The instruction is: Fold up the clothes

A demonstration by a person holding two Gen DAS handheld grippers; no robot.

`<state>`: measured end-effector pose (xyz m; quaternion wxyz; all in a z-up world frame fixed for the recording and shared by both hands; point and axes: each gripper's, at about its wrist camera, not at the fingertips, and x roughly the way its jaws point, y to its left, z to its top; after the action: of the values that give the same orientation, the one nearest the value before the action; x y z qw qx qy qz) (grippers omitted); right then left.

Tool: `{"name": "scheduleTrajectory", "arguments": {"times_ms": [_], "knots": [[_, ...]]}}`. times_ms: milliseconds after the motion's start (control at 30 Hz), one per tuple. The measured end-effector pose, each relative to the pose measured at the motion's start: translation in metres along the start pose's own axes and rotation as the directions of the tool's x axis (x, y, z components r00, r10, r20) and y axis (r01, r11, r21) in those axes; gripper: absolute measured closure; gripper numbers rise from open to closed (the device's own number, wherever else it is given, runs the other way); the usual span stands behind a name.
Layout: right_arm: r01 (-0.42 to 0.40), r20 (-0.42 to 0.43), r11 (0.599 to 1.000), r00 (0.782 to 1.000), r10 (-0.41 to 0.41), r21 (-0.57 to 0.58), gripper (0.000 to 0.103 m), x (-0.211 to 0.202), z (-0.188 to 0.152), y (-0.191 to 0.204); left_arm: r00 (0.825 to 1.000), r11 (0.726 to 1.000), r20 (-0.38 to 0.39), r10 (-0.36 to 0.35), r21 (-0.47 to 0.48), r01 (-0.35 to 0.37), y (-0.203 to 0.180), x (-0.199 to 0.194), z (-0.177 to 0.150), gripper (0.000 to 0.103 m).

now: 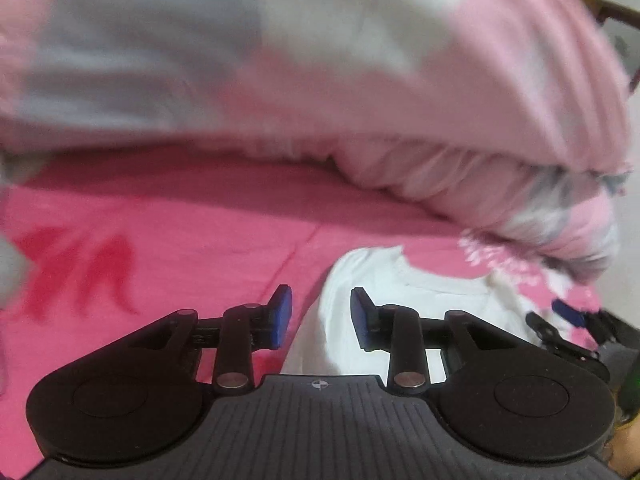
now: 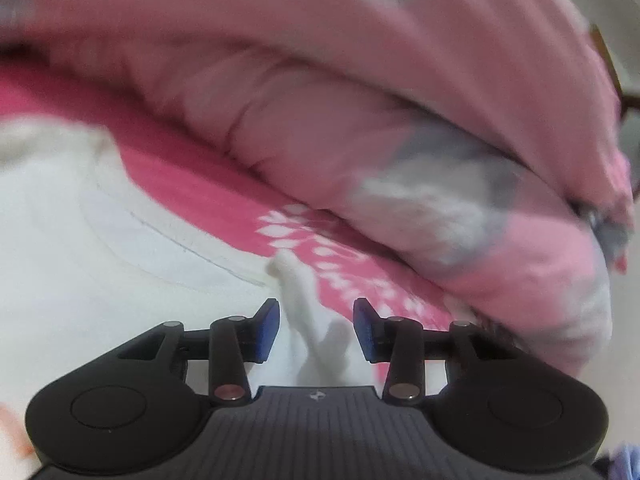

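Observation:
A white garment (image 1: 384, 300) lies on a hot-pink sheet (image 1: 180, 220). My left gripper (image 1: 321, 314) hovers over its left edge, open, with nothing between the blue pads. In the right wrist view the white garment (image 2: 100, 260) spreads to the left, its neckline seam visible. A narrow twisted fold of it (image 2: 316, 320) rises between the pads of my right gripper (image 2: 316, 330), which stands open around the fold without pinching it. The right gripper (image 1: 568, 316) also shows at the far right of the left wrist view.
A big pink and white quilt or pillow (image 1: 320, 80) bulges across the back, blurred, and overhangs the sheet (image 2: 208, 184). White flower prints (image 2: 320, 248) mark the sheet near the right gripper. A wooden piece of furniture (image 1: 616, 12) shows at the top right.

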<state>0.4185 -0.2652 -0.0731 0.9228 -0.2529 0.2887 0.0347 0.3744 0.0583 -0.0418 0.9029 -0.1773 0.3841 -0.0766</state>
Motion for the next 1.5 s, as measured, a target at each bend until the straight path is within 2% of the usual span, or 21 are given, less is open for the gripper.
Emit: {"name": "scheduleTrajectory", "arguments": {"times_ms": [100, 233, 333, 433, 500, 567, 667, 700, 733, 767, 800, 833, 900, 933, 967, 1033, 1100, 1233, 1267, 1433, 1500], "knots": [[-0.106, 0.041, 0.984, 0.994, 0.101, 0.142, 0.06, -0.064, -0.013, -0.026, 0.999, 0.999, 0.036, -0.02, 0.046, 0.018, 0.003, -0.062, 0.001, 0.071], [-0.302, 0.127, 0.925, 0.952, 0.279, 0.231, 0.058, -0.161, -0.048, -0.026, 0.997, 0.986, 0.082, 0.001, 0.167, -0.015, 0.002, -0.149, -0.006, 0.066], [-0.395, 0.162, 0.876, 0.918, 0.363, 0.276, 0.037, -0.224, -0.082, -0.006, 0.998, 0.978, 0.069, -0.013, 0.211, -0.002, 0.004, -0.19, -0.028, 0.061], [-0.449, 0.179, 0.835, 0.893, 0.413, 0.316, 0.035, -0.275, -0.121, 0.018, 0.999, 0.971, 0.036, -0.026, 0.241, 0.017, 0.008, -0.209, -0.061, 0.06], [-0.441, 0.17, 0.838, 0.898, 0.407, 0.323, 0.034, -0.301, -0.145, 0.039, 0.999, 0.967, 0.022, -0.04, 0.251, 0.033, 0.006, -0.208, -0.086, 0.06], [-0.42, 0.138, 0.859, 0.907, 0.397, 0.292, 0.034, -0.323, -0.167, 0.068, 0.998, 0.964, 0.012, -0.061, 0.26, 0.056, 0.0, -0.205, -0.111, 0.06], [-0.377, 0.101, 0.916, 0.925, 0.366, 0.134, 0.033, -0.349, -0.19, 0.114, 0.996, 0.958, -0.002, -0.092, 0.272, 0.089, -0.008, -0.2, -0.149, 0.06], [-0.351, 0.098, 0.934, 0.934, 0.345, 0.062, 0.028, -0.353, -0.196, 0.129, 0.995, 0.957, -0.005, -0.099, 0.275, 0.097, -0.011, -0.198, -0.16, 0.06], [-0.308, 0.095, 0.951, 0.947, 0.308, -0.01, 0.027, -0.356, -0.201, 0.143, 0.996, 0.958, 0.0, -0.091, 0.275, 0.087, -0.011, -0.198, -0.163, 0.06], [-0.251, 0.09, 0.965, 0.962, 0.258, -0.076, 0.03, -0.356, -0.206, 0.155, 0.997, 0.958, 0.005, -0.082, 0.274, 0.078, -0.011, -0.197, -0.166, 0.06], [-0.227, 0.087, 0.969, 0.968, 0.236, -0.096, 0.045, -0.354, -0.209, 0.158, 0.997, 0.959, 0.01, -0.074, 0.274, 0.068, -0.012, -0.197, -0.169, 0.06], [-0.231, 0.085, 0.97, 0.968, 0.238, -0.077, 0.05, -0.351, -0.21, 0.154, 0.998, 0.96, 0.015, -0.065, 0.274, 0.058, -0.012, -0.196, -0.172, 0.06], [-0.255, 0.09, 0.967, 0.963, 0.255, -0.005, 0.075, -0.349, -0.21, 0.139, 0.999, 0.961, 0.026, -0.048, 0.273, 0.039, -0.012, -0.195, -0.179, 0.06], [-0.294, 0.109, 0.953, 0.952, 0.285, 0.075, 0.077, -0.352, -0.209, 0.122, 0.999, 0.962, 0.031, -0.039, 0.272, 0.029, -0.013, -0.195, -0.182, 0.06], [-0.336, 0.135, 0.93, 0.939, 0.317, 0.152, 0.078, -0.354, -0.21, 0.105, 0.999, 0.962, 0.036, -0.031, 0.271, 0.02, -0.013, -0.194, -0.185, 0.06], [-0.42, 0.199, 0.857, 0.906, 0.374, 0.3, 0.079, -0.354, -0.211, 0.066, 0.999, 0.963, 0.045, -0.014, 0.269, 0.001, -0.013, -0.193, -0.191, 0.06], [-0.489, 0.265, 0.759, 0.872, 0.412, 0.429, 0.08, -0.351, -0.214, 0.03, 0.999, 0.966, 0.047, -0.001, 0.259, -0.011, -0.008, -0.195, -0.192, 0.06], [-0.563, 0.369, 0.548, 0.824, 0.43, 0.618, 0.08, -0.333, -0.23, -0.022, 1.0, 0.973, 0.027, 0.01, 0.229, -0.016, -0.003, -0.189, -0.197, 0.06], [-0.582, 0.389, 0.504, 0.809, 0.441, 0.639, 0.08, -0.329, -0.234, -0.027, 1.0, 0.974, 0.022, 0.007, 0.227, -0.012, -0.003, -0.188, -0.199, 0.06], [-0.672, 0.456, 0.266, 0.691, 0.561, 0.691, 0.08, -0.316, -0.267, -0.011, 1.0, 0.974, -0.004, -0.008, 0.227, 0.009, -0.006, -0.177, -0.21, 0.06], [-0.658, 0.474, 0.164, 0.671, 0.57, 0.735, 0.08, -0.309, -0.288, -0.003, 0.999, 0.972, -0.025, -0.021, 0.233, 0.026, -0.009, -0.171, -0.214, 0.06]]}}
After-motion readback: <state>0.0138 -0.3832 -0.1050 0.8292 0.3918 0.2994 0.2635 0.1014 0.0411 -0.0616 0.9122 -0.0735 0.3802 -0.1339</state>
